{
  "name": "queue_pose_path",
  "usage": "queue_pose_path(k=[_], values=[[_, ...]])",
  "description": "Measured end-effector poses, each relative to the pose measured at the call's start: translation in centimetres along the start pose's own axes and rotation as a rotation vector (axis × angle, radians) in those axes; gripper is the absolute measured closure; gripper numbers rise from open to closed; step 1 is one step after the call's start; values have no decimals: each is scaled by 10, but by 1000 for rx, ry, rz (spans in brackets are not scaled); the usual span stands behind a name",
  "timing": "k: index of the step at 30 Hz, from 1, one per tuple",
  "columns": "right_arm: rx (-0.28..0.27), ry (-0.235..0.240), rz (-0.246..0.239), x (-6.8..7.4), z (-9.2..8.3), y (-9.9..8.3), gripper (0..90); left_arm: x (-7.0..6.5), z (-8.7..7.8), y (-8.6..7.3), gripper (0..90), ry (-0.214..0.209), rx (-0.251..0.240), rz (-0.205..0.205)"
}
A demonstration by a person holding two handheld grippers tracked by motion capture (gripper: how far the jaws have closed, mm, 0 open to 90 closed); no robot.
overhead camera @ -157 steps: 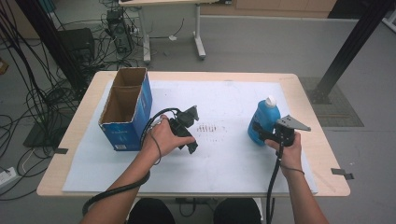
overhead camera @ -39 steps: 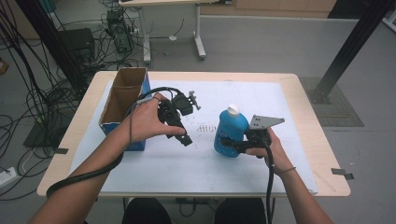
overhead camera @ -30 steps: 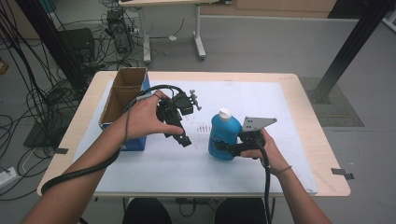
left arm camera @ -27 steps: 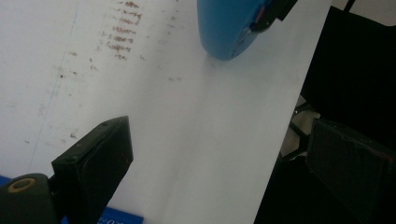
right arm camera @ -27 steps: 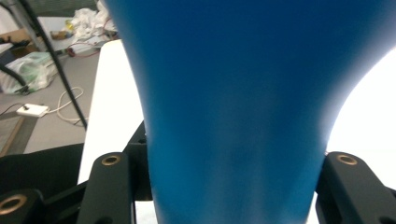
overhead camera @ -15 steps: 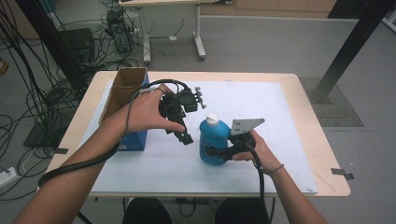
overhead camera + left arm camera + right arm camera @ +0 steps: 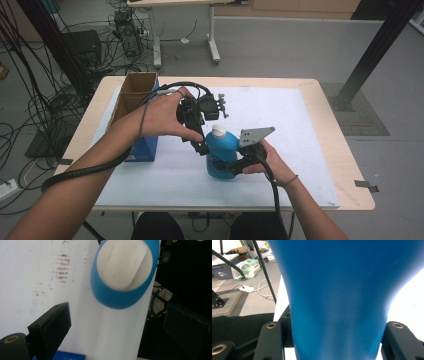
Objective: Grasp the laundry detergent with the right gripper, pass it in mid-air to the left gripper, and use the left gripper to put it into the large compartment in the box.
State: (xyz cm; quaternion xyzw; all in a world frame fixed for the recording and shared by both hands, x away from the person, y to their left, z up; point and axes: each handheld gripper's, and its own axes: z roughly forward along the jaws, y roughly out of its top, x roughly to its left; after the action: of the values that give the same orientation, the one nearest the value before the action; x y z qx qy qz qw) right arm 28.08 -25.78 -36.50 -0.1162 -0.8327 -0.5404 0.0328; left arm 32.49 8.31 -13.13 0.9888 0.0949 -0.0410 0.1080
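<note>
Gripping the bottle low on its body, your right tool has both jaws pressed flat against the blue sides, as the right gripper view shows. The bottle stands upright near the middle of the tabletop, on the white sheet. Keep that clamp steady and level so the bottle does not tip while the other hand works above it.

Your left tool hangs just over the bottle, jaws apart, with nothing between them. In the left gripper view the white cap sits ahead of the jaws and off to one side of the gap. To do this step well, I would centre the gap over the cap before lowering, come straight down, and close only once both pads flank the cap evenly. A skewed approach could knock the neck and strain the right grip.

Farther off, the box stands open at the left edge of the sheet, well clear of the bottle.

Writing: a blue label with small white letters shows at the bottom of the left gripper view, too cropped to read. The bottle shows no legible brand.
</note>
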Motion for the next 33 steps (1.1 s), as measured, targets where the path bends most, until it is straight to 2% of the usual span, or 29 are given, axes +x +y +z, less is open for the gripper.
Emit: queue_pose_path(k=[10, 20, 33], values=[[19, 39, -24, -1, 11, 9, 430, -11, 4, 21, 79, 13, 65, 58], [23, 63, -53, -4, 14, 11, 430, -17, 7, 36, 80, 19, 101, 97], [25, 64, -63, -2, 13, 14, 430, -17, 7, 40, 78, 16, 106, 110]])
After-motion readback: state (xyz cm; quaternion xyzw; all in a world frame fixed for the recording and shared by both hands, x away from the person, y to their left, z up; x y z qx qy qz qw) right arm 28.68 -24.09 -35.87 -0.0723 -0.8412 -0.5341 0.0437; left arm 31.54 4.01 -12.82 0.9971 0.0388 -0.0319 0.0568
